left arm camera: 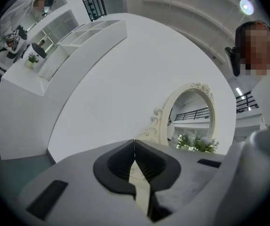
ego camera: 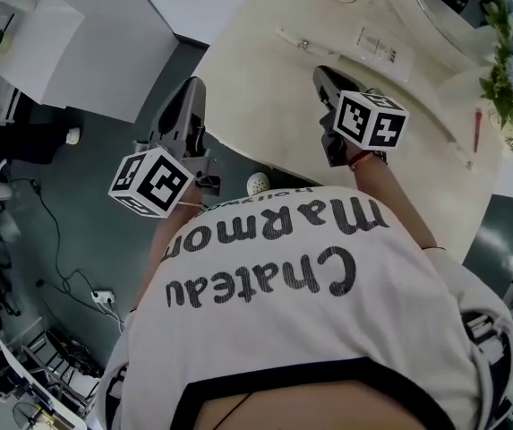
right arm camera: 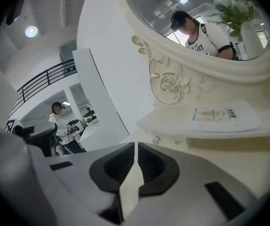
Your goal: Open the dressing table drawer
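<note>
The cream dressing table [ego camera: 265,88] lies ahead of me, its oval mirror [right arm camera: 196,13] in a carved frame at the back. A low drawer unit under the mirror shows two small metal knobs [right arm camera: 157,140], also seen from above as knobs [ego camera: 303,44]. My right gripper [ego camera: 321,72] hovers over the tabletop, pointing at that unit, jaws shut and empty [right arm camera: 135,146]. My left gripper [ego camera: 192,82] is beyond the table's left edge, above the floor, jaws shut with nothing in them [left arm camera: 134,142]. A round white knob-like thing [ego camera: 257,184] sits under the table's front edge.
A printed sheet [right arm camera: 224,116] lies on the shelf under the mirror. A flower plant [ego camera: 511,70] stands at the table's right. A white curved counter [left arm camera: 106,79] fills the left. Cables and a power strip [ego camera: 102,297] lie on the grey floor. Another person [right arm camera: 59,126] stands far off.
</note>
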A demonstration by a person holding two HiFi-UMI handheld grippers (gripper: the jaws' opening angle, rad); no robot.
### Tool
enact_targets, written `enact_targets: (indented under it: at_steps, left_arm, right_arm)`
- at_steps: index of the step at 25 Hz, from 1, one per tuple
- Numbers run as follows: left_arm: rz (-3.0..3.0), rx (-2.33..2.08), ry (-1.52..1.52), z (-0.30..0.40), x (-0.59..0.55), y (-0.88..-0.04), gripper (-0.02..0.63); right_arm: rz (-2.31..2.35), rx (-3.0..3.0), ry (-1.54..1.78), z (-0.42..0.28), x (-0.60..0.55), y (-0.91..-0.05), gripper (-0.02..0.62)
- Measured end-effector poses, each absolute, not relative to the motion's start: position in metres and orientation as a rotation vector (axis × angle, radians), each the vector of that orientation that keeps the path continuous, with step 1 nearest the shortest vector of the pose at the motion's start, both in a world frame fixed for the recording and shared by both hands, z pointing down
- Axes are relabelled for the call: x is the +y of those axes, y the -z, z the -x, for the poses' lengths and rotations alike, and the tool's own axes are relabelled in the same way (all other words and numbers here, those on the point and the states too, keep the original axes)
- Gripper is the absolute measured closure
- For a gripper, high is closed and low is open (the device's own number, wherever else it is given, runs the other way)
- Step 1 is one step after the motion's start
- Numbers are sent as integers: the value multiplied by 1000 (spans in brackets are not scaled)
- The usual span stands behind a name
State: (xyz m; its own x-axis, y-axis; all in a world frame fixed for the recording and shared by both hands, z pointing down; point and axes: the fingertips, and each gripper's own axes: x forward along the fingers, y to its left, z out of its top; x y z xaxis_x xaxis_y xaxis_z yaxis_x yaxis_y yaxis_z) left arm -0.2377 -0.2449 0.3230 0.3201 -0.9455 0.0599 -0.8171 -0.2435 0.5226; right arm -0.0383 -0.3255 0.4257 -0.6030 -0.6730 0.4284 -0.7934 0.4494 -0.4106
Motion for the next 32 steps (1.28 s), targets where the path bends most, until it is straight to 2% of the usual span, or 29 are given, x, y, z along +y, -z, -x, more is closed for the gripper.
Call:
enact_targets:
  at_steps: [16,21,24,32]
  left_arm:
    - [-2112,-1482,359,297,-280,-346,583]
    - [-2115,-1450,368,295,-289,-348,583]
    - [-2118,-1440,368,294,-293,-349,581]
    - [-2092,-1446,360,300,-296,-357,583]
  right_arm:
    - [-1452,-2325,-1174,63,-367,-484,551]
    - [-1496,-2287,-1244,60,-376,-494,505]
    - [-1518,-2282,-1344,60,-383,-498,482]
    - [-1591,-2252,-1715,63,-405,-507,477]
